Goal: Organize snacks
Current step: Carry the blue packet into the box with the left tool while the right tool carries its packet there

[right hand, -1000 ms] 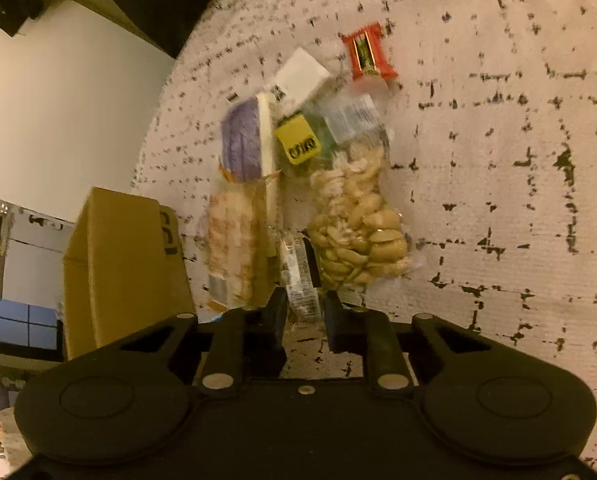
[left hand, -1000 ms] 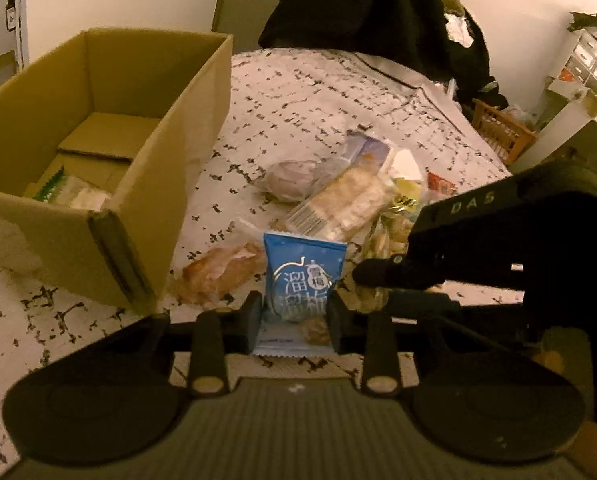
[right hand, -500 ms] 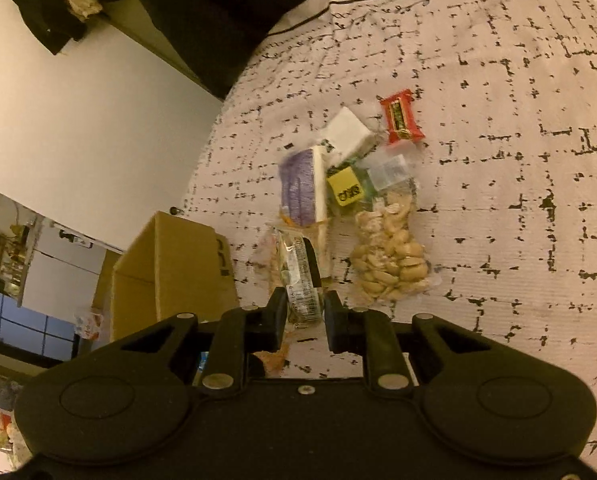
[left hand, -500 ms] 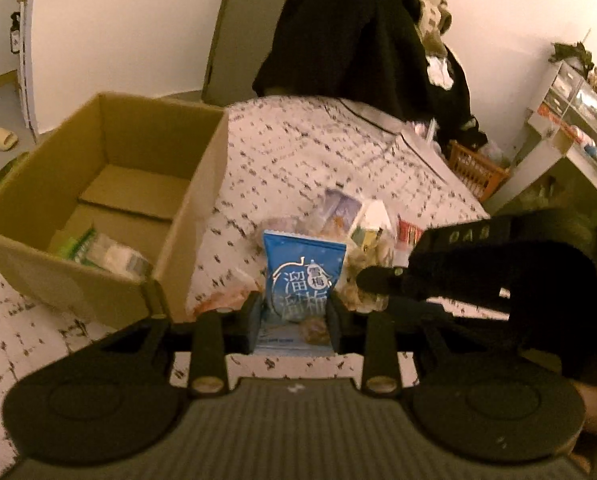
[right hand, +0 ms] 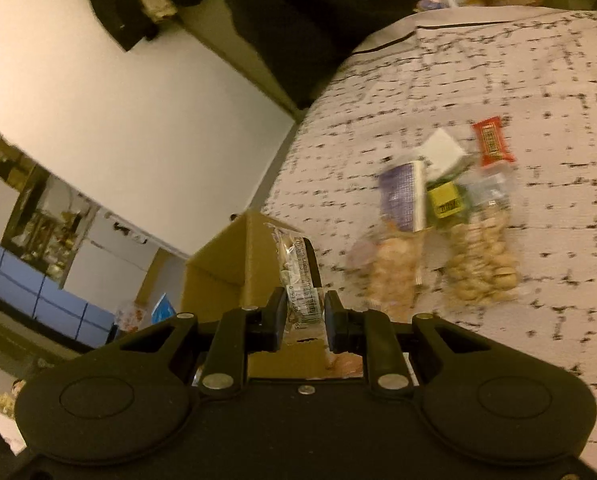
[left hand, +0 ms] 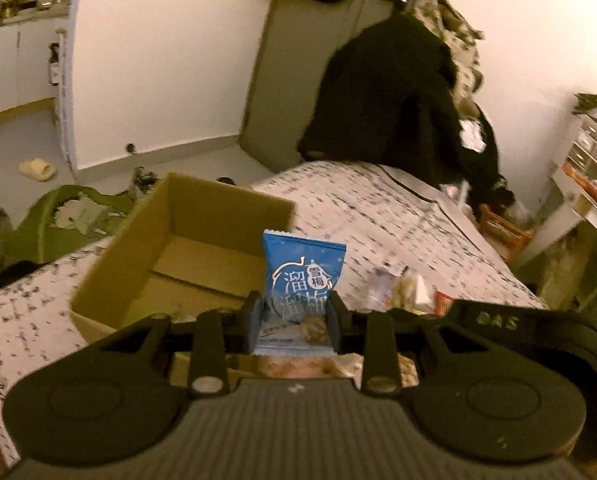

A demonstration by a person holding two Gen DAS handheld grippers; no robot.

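Left wrist view: the left gripper point(left hand: 294, 322) has its fingers clamped on a blue snack packet point(left hand: 303, 276), held upright, with white Chinese characters printed on the front (looks like 溜溜梅 plus a small 雪梅 badge). Behind it sits an open cardboard box point(left hand: 218, 216) near the left edge of the bed point(left hand: 398, 216), which wears a pale cover with a black dashed grid print. The right gripper's black body point(left hand: 518, 328) pokes in from the right, with "DAS" embossed on it. A few more snacks point(left hand: 402, 288) lie on the cover past the packet. Room-wise: white walls, a dark coat point(left hand: 386, 96) hanging on the door, slippers point(left hand: 36, 169) on the grey floor.

Right wrist view: the right gripper point(right hand: 305, 316) is pinched onto a clear-wrapped snack point(right hand: 298, 272) with a barcode label, text too blurry to read. The box point(right hand: 226, 268) is just behind it. Further along the bed, toward its middle, lie a peanut bag point(right hand: 482, 264), a purple packet point(right hand: 402, 196), a yellow-labelled one point(right hand: 442, 200), a white packet point(right hand: 442, 148) and a red bar point(right hand: 492, 142), all smeared by motion blur.
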